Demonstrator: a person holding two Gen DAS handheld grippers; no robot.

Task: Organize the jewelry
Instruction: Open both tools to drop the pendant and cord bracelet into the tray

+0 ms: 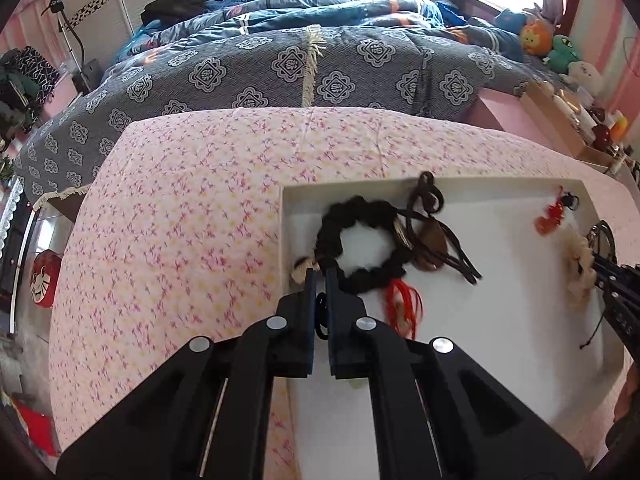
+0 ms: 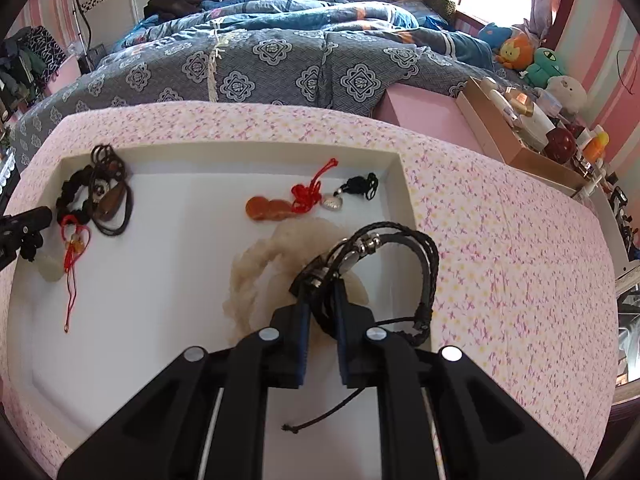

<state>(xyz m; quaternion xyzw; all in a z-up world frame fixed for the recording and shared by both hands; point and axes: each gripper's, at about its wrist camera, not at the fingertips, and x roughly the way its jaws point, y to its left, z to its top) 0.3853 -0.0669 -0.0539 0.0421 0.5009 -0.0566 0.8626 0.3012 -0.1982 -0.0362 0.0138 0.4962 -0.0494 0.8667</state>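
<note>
Right hand-held gripper [image 2: 322,300] is clamped on the black braided leather bracelet [image 2: 396,252], hanging above the shallow white tray's [image 2: 394,160] right side. Left hand-held gripper [image 1: 319,280] pinches a thin dark cord [image 1: 320,312] at the left edge.

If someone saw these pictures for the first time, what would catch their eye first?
Probably the right gripper, its fingers shut on a black braided bracelet above the white tray's right side. Next, the dark pile of cords and a beaded bracelet in the tray's far left corner, by the left gripper.
</note>
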